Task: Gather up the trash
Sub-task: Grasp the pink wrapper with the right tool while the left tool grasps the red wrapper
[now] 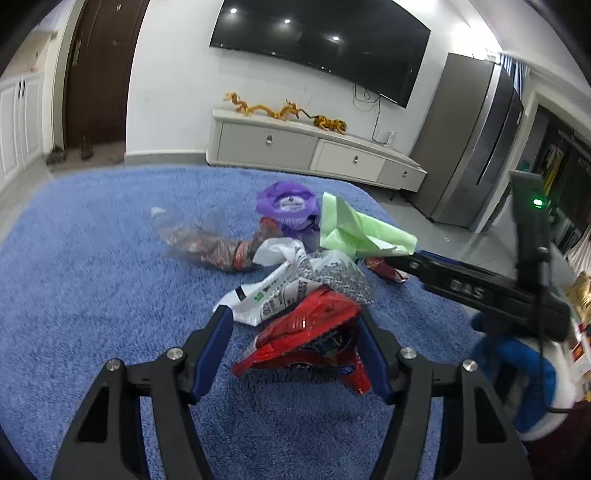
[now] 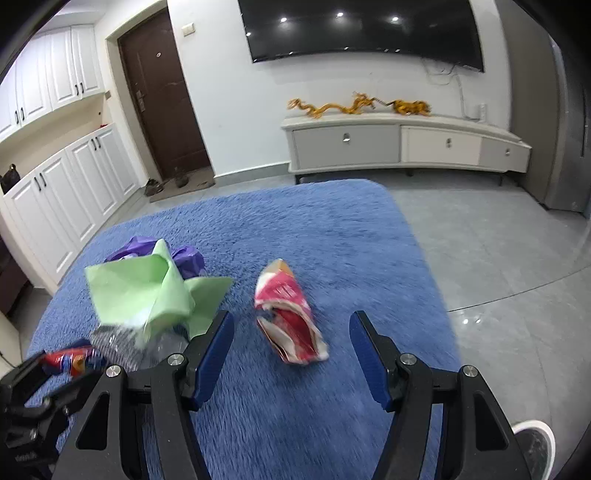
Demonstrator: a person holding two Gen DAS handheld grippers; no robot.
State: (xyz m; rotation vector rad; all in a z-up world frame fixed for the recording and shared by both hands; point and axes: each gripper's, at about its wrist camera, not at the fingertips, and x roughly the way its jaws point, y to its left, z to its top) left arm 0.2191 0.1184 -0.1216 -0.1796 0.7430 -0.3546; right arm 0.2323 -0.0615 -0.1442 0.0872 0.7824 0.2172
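Observation:
Trash lies on a blue rug (image 1: 92,266). In the left wrist view my left gripper (image 1: 293,350) is open, its fingers either side of a red snack bag (image 1: 314,339). Behind it lie a white printed bag (image 1: 295,280), a clear plastic bottle (image 1: 199,240), a purple wrapper (image 1: 288,203) and a green paper (image 1: 354,229). In the right wrist view my right gripper (image 2: 291,350) is open, with a red and white crumpled packet (image 2: 288,314) between its fingertips on the rug (image 2: 332,236). The green paper (image 2: 147,291) and the purple wrapper (image 2: 188,258) lie to its left.
A white TV cabinet (image 2: 406,144) stands against the far wall under a TV (image 2: 362,29). A grey fridge (image 1: 472,147) is at the right. White cupboards (image 2: 66,184) and a brown door (image 2: 162,96) are at the left. Grey tiled floor (image 2: 498,258) surrounds the rug.

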